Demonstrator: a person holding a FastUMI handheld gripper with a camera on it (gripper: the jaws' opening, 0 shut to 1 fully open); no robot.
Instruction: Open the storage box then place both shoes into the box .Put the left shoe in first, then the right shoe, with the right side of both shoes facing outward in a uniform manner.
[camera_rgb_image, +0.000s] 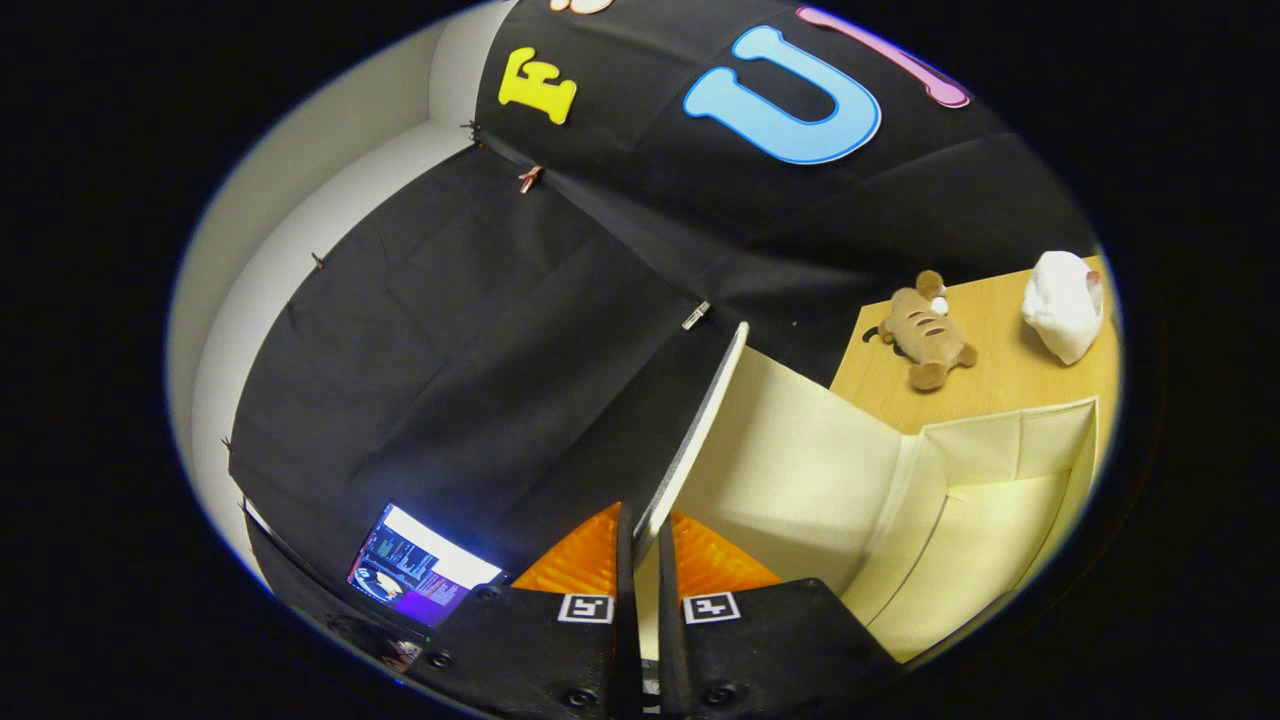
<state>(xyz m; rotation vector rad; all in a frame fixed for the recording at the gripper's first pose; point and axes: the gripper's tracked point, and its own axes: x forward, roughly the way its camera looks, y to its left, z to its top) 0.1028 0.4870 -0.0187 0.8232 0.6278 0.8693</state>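
- Presently, the gripper (647, 535) has its two fingers pressed together on the edge of the storage box lid (700, 425), a thin pale panel; the lid runs up and away from the fingertips, standing on edge and raised.
- The lid's near end passes into the narrow gap between the fingers and is hidden there; how far it reaches between them cannot be made out.
- The storage box (1000, 500) lies just beside the lid, on its open side: pale cream fabric walls with a folded seam showing inside. Its near and far corners are cut off, so its full outline is not visible, and its floor is hard to make out.
- Beyond the storage box, a light wooden table (1000, 385) carries two soft toys: a brown striped plush animal (925, 335) lying flat, well apart from the box rim, and a white plush toy (1065, 300) further along the table, its form unclear.
- On the other side of the lid from the box, black cloth (480, 360) hangs as the booth wall, fastened by small clips (696, 316), with a plain white wall (290, 230) past it.
- Low beside the fingers, on the cloth side of the lid, a lit screen (420, 565) is partly cut off.
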